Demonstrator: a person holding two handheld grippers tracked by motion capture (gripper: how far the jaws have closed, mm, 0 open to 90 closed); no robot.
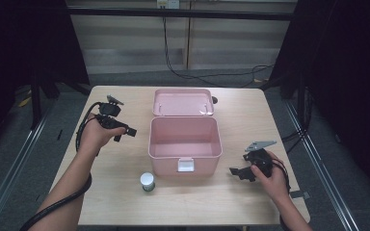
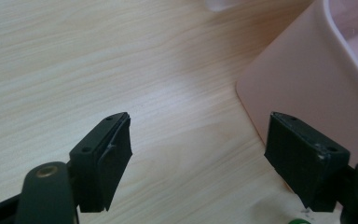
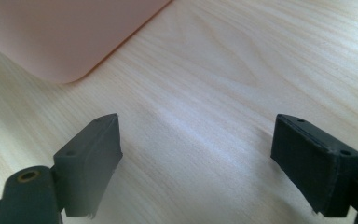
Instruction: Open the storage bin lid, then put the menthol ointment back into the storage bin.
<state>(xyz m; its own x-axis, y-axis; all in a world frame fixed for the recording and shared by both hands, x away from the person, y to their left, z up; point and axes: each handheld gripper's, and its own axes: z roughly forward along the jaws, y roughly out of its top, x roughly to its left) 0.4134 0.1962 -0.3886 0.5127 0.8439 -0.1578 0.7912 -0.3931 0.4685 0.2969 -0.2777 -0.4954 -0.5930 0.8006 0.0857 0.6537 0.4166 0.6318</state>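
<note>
Your left gripper (image 1: 125, 130) stood with its jaws wide apart and nothing between them; in the left gripper view (image 2: 198, 161) bare wood showed in the gap, and neither pad touched anything. It was held above the table (image 1: 250, 207), just left of the pink box (image 1: 185, 139), its jaws pointing toward the box's left wall. In that same view the box wall (image 2: 307, 88) lay close beside the right-hand jaw, apart from it.

Your right gripper (image 1: 238, 172) was likewise released, jaws spread and empty. The right gripper view (image 3: 196, 161) showed plain table surface between the jaws, with the rounded corner of the box (image 3: 60, 42) farther off at the upper left. From above, this gripper sat low, to the right of the box's front corner, jaws aimed leftward, clear of the box.

Open tabletop lay on both sides of the box. The front strip near you was bare apart from a small white-capped jar (image 1: 147, 181), which stood upright just off the box's front left corner, near it but not touching. The right gripper had table edge to its right and behind it.

The box stood at the table's middle, its lid (image 1: 183, 102) thrown back and lying open behind it, white latch (image 1: 185, 165) on the front wall. Its interior appeared empty.
</note>
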